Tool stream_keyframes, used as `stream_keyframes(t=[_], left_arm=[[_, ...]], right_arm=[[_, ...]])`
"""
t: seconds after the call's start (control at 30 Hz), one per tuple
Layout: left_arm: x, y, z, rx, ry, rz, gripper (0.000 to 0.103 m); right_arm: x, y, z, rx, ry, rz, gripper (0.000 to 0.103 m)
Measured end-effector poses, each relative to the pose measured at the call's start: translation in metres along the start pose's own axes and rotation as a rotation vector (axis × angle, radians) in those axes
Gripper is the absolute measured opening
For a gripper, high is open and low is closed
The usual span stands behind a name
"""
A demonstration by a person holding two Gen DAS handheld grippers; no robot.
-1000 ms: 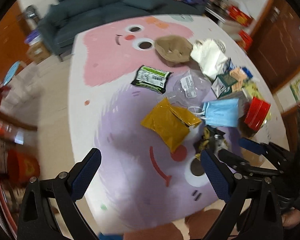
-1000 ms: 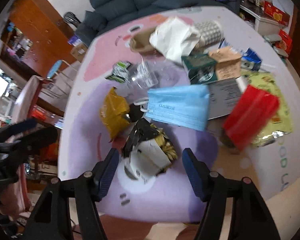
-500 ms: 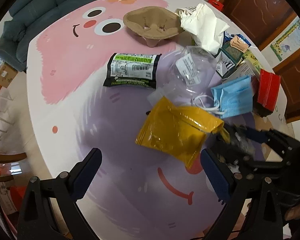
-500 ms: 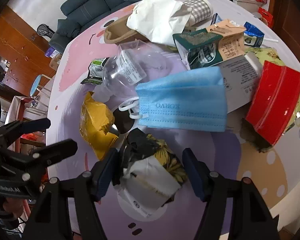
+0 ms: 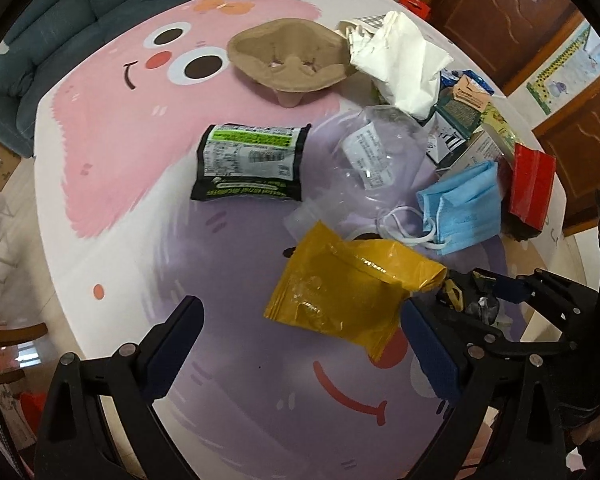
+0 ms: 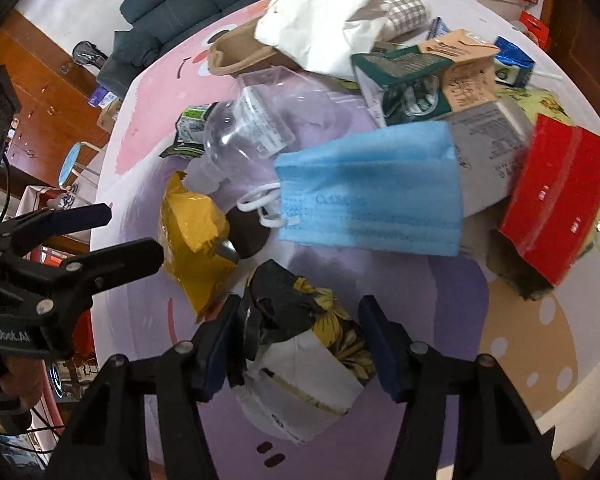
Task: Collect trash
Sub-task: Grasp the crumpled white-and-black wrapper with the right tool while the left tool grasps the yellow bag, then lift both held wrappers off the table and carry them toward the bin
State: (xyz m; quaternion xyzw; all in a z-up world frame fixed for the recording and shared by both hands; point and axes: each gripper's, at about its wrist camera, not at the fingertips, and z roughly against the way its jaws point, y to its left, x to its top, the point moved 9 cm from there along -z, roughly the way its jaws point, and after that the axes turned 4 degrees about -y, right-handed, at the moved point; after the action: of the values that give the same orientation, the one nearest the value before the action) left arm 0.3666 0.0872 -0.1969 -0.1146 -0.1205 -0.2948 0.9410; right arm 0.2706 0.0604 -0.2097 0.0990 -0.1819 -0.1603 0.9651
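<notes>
Trash lies on a cartoon table mat (image 5: 140,128). My right gripper (image 6: 300,340) has its jaws around a crumpled black, yellow and white wrapper (image 6: 304,344), touching it on both sides. It also shows in the left wrist view (image 5: 472,296). My left gripper (image 5: 300,344) is open and empty, low over the mat, just short of a yellow foil pouch (image 5: 352,292). The pouch also shows in the right wrist view (image 6: 196,240). Beyond lie a blue face mask (image 6: 372,204), a clear plastic bottle (image 6: 248,132) and a black-green packet (image 5: 248,162).
A brown pulp cup tray (image 5: 288,58), white tissue (image 5: 400,68), cartons (image 6: 408,84), a grey box (image 6: 492,148) and a red bag (image 6: 556,200) crowd the far and right side. A dark sofa (image 5: 60,40) stands beyond the table.
My left gripper has moved forward and down toward the yellow pouch. My right gripper has moved in over the crumpled wrapper and its jaws have narrowed onto it.
</notes>
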Motion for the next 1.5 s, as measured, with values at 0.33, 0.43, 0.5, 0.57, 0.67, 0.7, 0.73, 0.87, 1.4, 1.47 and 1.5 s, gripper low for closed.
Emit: stream_keyframes(t=[0.33,0.43,0.5,0.57,0.67,0.7,0.73,0.87,1.4,1.47,1.5], left_arm=[[0.016,0.012,-0.019,-0.069,0.014,0.006,0.098],[0.016,0.01,-0.026,-0.107,0.035,-0.01,0.098],[0.012,0.006,-0.032,-0.107,0.049,-0.039,0.098],[0.008,0.004,-0.039,-0.104,0.066,-0.071,0.097],[0.005,0.002,-0.045,-0.1,0.065,-0.101,0.086],[0.005,0.0,-0.045,-0.097,0.056,-0.118,0.082],[0.005,-0.002,-0.045,-0.095,0.052,-0.129,0.078],[0.003,-0.009,-0.04,-0.106,0.05,-0.15,0.048],[-0.043,-0.021,-0.01,-0.117,0.032,-0.111,0.01],[-0.048,-0.023,-0.002,-0.127,0.02,-0.1,0.01],[-0.05,-0.026,0.002,-0.133,0.013,-0.095,0.01]], right_arm=[[-0.006,-0.033,0.013,0.024,-0.032,-0.169,0.059],[-0.008,-0.033,0.011,0.021,-0.03,-0.179,0.059],[-0.007,-0.031,0.01,0.022,-0.028,-0.179,0.059],[-0.007,-0.029,0.01,0.021,-0.029,-0.178,0.059],[-0.01,-0.03,0.011,0.016,-0.027,-0.17,0.059],[-0.01,-0.029,0.011,0.014,-0.026,-0.167,0.06],[-0.01,-0.028,0.01,0.012,-0.024,-0.166,0.06],[-0.009,-0.027,0.01,0.008,-0.023,-0.166,0.06],[-0.013,-0.022,0.013,0.031,-0.011,-0.155,0.06],[-0.016,-0.023,0.016,0.036,-0.01,-0.149,0.06],[-0.017,-0.023,0.017,0.039,-0.01,-0.143,0.06]])
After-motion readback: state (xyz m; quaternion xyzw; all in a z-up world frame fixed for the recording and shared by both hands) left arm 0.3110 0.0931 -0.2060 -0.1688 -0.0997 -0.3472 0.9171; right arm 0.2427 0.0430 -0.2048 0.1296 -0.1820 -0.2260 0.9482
